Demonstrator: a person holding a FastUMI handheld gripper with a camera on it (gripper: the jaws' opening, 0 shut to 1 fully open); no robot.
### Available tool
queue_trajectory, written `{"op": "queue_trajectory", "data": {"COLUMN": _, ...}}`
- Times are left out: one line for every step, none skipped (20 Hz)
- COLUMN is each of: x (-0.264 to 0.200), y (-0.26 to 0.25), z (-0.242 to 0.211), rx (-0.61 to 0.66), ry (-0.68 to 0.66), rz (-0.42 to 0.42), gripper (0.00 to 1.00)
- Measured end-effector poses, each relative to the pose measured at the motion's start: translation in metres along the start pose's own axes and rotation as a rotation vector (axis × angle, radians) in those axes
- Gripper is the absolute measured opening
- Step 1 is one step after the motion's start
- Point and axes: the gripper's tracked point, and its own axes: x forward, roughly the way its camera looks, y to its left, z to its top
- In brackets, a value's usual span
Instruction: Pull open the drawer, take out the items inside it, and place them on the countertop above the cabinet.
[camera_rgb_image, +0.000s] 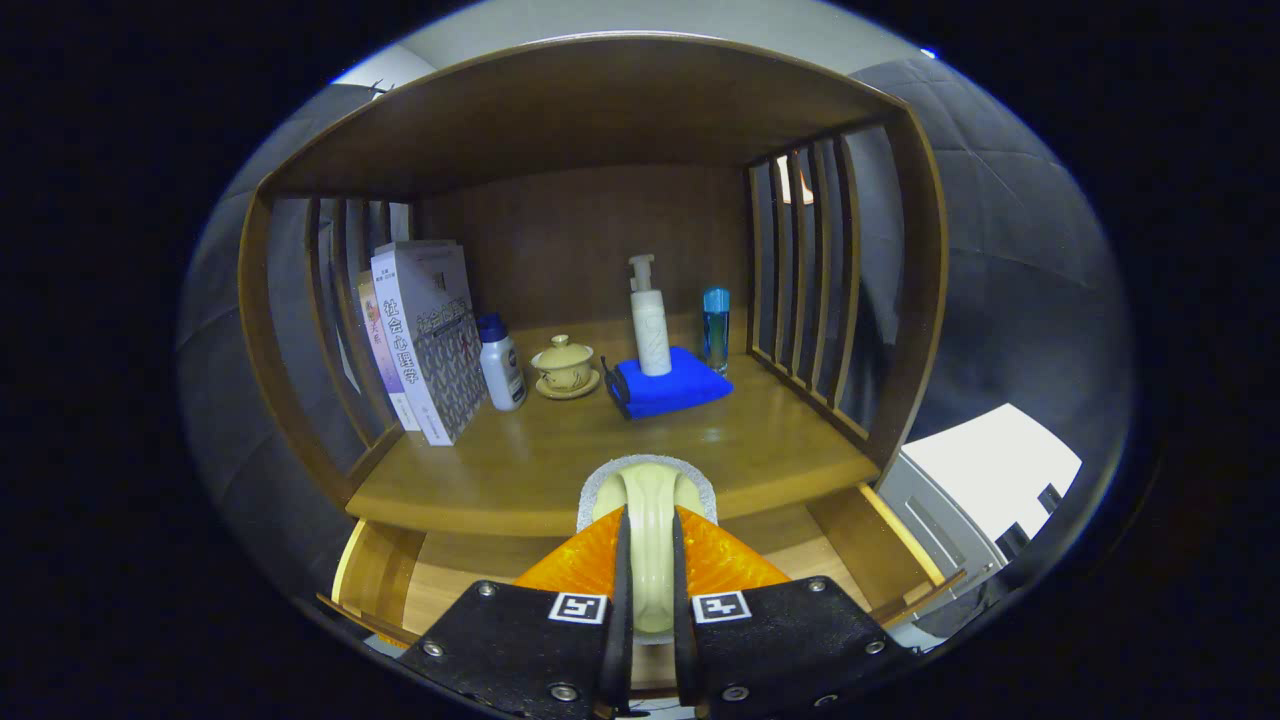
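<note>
In the gripper view, the gripper has its two fingers drawn in narrow, both pressing on the pale cream handle of a cleaning brush, which stands between them with its rounded head poking out just ahead of the tips. A grey, fuzzy pad rims that head, and the handle looks smooth and glossy like plastic. The gripper points straight and level at the cabinet, with the brush head right over the front edge of the wooden countertop. Below the fingers lies the open drawer, its light wooden floor and side walls showing to either side. The countertop is polished brown wood, walled by slatted sides and a solid back panel. Well beyond the fingers, a white pump bottle stands upright on a folded blue cloth, with a slim blue-capped bottle just beside it. Further left sit a lidded tea cup on a saucer, a white bottle with a blue cap, and a row of books leaning against the left slats.
</note>
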Motion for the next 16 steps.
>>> {"op": "queue_trajectory", "data": {"x": 0.006, "y": 0.002, "z": 0.007, "rx": -0.006, "ry": -0.014, "rz": 0.006, "gripper": 0.17}}
{"op": "queue_trajectory", "data": {"x": 0.012, "y": 0.003, "z": 0.011, "rx": -0.015, "ry": -0.024, "rz": 0.01, "gripper": 0.17}}
{"op": "queue_trajectory", "data": {"x": 0.019, "y": 0.005, "z": 0.016, "rx": -0.022, "ry": -0.033, "rz": 0.014, "gripper": 0.17}}
{"op": "queue_trajectory", "data": {"x": 0.028, "y": 0.01, "z": 0.019, "rx": -0.028, "ry": -0.039, "rz": 0.027, "gripper": 0.17}}
{"op": "queue_trajectory", "data": {"x": 0.036, "y": 0.016, "z": 0.022, "rx": -0.029, "ry": -0.043, "rz": 0.049, "gripper": 0.17}}
{"op": "queue_trajectory", "data": {"x": 0.045, "y": 0.022, "z": 0.023, "rx": -0.032, "ry": -0.044, "rz": 0.066, "gripper": 0.18}}
{"op": "queue_trajectory", "data": {"x": 0.053, "y": 0.024, "z": 0.023, "rx": -0.039, "ry": -0.036, "rz": 0.071, "gripper": 0.19}}
{"op": "queue_trajectory", "data": {"x": 0.06, "y": 0.024, "z": 0.022, "rx": -0.043, "ry": -0.03, "rz": 0.068, "gripper": 0.18}}
{"op": "queue_trajectory", "data": {"x": 0.069, "y": 0.025, "z": 0.02, "rx": -0.045, "ry": -0.022, "rz": 0.067, "gripper": 0.19}}
{"op": "queue_trajectory", "data": {"x": 0.077, "y": 0.028, "z": 0.018, "rx": -0.047, "ry": -0.015, "rz": 0.076, "gripper": 0.19}}
{"op": "queue_trajectory", "data": {"x": 0.084, "y": 0.03, "z": 0.016, "rx": -0.05, "ry": -0.005, "rz": 0.081, "gripper": 0.2}}
{"op": "queue_trajectory", "data": {"x": 0.09, "y": 0.033, "z": 0.015, "rx": -0.054, "ry": -0.005, "rz": 0.089, "gripper": 0.21}}
{"op": "queue_trajectory", "data": {"x": 0.094, "y": 0.034, "z": 0.016, "rx": -0.055, "ry": -0.008, "rz": 0.097, "gripper": 0.23}}
{"op": "queue_trajectory", "data": {"x": 0.1, "y": 0.034, "z": 0.015, "rx": -0.058, "ry": -0.006, "rz": 0.099, "gripper": 0.24}}
{"op": "queue_trajectory", "data": {"x": 0.104, "y": 0.034, "z": 0.015, "rx": -0.057, "ry": -0.002, "rz": 0.099, "gripper": 0.25}}
{"op": "queue_trajectory", "data": {"x": 0.109, "y": 0.033, "z": 0.013, "rx": -0.055, "ry": 0.001, "rz": 0.1, "gripper": 0.26}}
